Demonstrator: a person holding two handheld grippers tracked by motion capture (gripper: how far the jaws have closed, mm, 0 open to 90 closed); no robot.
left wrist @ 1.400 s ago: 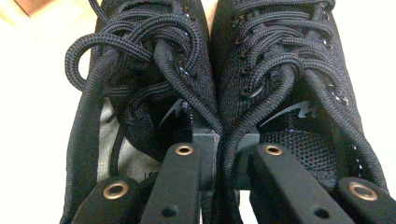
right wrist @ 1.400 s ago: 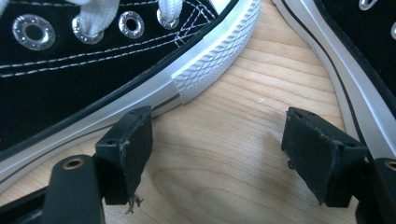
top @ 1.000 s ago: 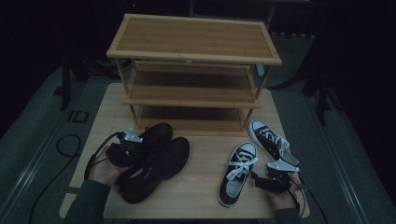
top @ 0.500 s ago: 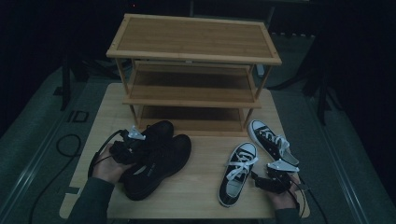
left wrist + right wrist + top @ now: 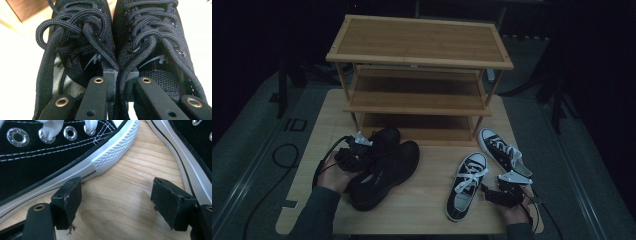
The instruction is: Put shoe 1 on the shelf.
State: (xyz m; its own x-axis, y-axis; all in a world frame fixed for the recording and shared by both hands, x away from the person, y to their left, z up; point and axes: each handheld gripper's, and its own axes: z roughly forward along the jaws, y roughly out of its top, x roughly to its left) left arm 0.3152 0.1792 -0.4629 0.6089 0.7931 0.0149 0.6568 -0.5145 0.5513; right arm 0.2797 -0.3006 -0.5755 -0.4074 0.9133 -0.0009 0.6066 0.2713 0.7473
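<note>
A pair of black lace-up shoes (image 5: 387, 165) lies side by side at the table's left front. My left gripper (image 5: 354, 155) is at their heel end. In the left gripper view my left gripper (image 5: 121, 75) is shut on the two inner collars, pinching the left shoe (image 5: 75, 50) and the right shoe (image 5: 160, 50) together. Two black-and-white canvas sneakers lie at the right: one (image 5: 467, 185) near the front, the other (image 5: 499, 150) behind it. My right gripper (image 5: 499, 192) stands open over bare wood between them. Its jaws (image 5: 120, 195) are wide apart beside the near sneaker's toe cap (image 5: 115, 152).
A three-tier bamboo shoe rack (image 5: 419, 45) stands at the back of the wooden table (image 5: 422, 200), its shelves bare. A cable (image 5: 282, 155) trails off the table's left side. The room around is dark.
My left gripper has carried the pair of black shoes a little forward and to the right, toward the rack. The right gripper and the sneakers have stayed put.
</note>
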